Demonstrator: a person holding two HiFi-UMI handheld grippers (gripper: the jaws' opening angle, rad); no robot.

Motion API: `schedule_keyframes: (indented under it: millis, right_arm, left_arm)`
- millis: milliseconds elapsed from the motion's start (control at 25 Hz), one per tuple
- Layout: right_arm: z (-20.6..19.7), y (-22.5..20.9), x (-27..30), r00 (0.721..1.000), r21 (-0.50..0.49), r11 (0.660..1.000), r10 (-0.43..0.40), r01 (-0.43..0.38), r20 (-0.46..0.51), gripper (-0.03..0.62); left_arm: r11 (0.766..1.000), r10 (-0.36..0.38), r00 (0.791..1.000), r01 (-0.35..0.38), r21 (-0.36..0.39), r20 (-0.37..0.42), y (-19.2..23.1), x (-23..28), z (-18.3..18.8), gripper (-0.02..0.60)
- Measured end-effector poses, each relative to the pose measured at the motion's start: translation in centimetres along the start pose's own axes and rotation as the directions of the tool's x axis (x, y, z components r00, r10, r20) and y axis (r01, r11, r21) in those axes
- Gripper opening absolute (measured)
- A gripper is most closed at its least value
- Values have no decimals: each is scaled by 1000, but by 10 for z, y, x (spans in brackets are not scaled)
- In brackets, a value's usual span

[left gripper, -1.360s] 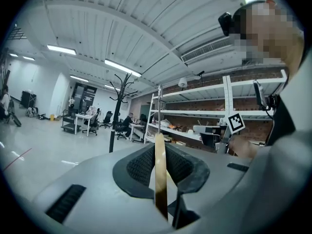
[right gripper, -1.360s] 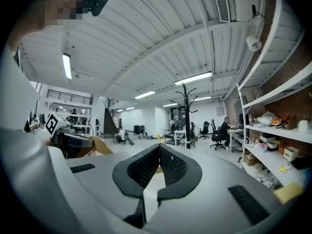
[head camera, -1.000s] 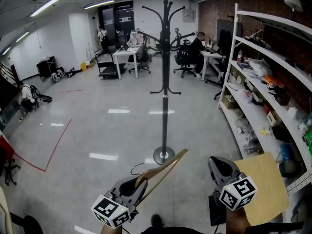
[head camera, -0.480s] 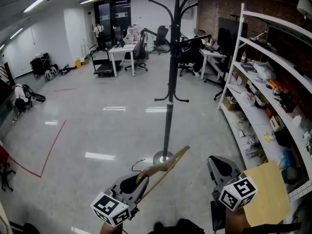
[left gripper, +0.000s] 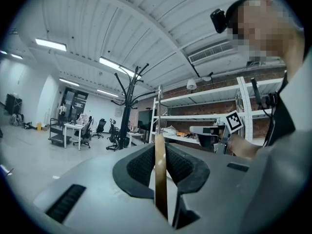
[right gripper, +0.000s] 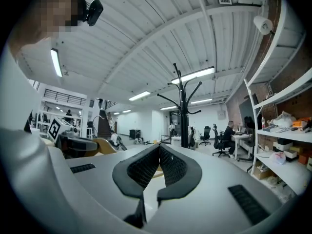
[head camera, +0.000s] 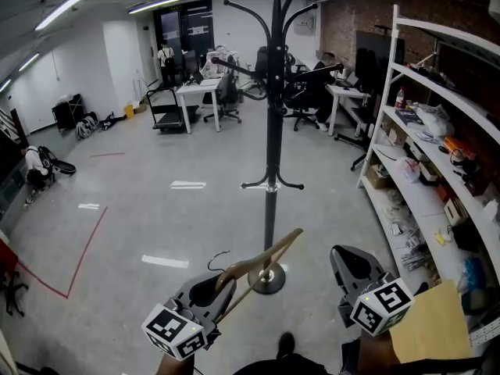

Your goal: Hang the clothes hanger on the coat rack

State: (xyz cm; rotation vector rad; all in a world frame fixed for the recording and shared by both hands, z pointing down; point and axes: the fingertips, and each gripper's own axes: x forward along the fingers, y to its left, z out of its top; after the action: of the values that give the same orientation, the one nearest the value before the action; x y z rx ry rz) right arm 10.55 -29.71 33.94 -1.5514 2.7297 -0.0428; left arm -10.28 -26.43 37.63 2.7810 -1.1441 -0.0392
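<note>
Wooden hanger gripped in the left claw, not on the rack yet.

Both claws sit low and level, side by side, aimed at the black rack on the floor ahead. The left gripper view shows the pads clamped on the hanger's thin edge. The head view shows it slanting up toward the rack's base, not touching. Right claw is pinched closed on nothing. The only print is the square markers on the cubes.

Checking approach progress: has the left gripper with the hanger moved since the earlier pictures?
Yes. The left gripper, shut on the hanger, has come nearer the coat rack, which now stands larger in the head view.
</note>
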Motion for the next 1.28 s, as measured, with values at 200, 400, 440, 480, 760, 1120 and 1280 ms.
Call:
schedule_keyframes:
  millis: [200,400,440,480,760,1120,1280]
  right_arm:
    - [14,-49,40,999,-33,999,35,-34,18,6]
    - [27,-88,77,996,-72,994,86,-84,34,6]
    - [28,-94,84,995,-78,993,95,-92,33,6]
    - [30,-100,91,994,-80,992,100,-97,32,6]
    - [32,-116,124,988,-99,984,150,-148,18,6]
    - [52,-153,168,995,-90,995,60,-53,80,6]
    - [61,-158,194,995,-100,994,46,-37,92,6]
  left_arm:
    - [1000,13,1000,-13,20,13,22,60,18,52]
    - [1000,-3,1000,3,21,21,40,111,36,52]
    - [1000,-6,1000,6,17,23,44,119,40,52]
    - [1000,-7,1000,6,20,21,48,127,45,52]
    - [997,-60,998,60,42,-7,67,170,71,52]
    - [975,-194,981,196,107,-29,105,232,98,52]
    - [960,-242,969,247,131,-48,125,259,106,52]
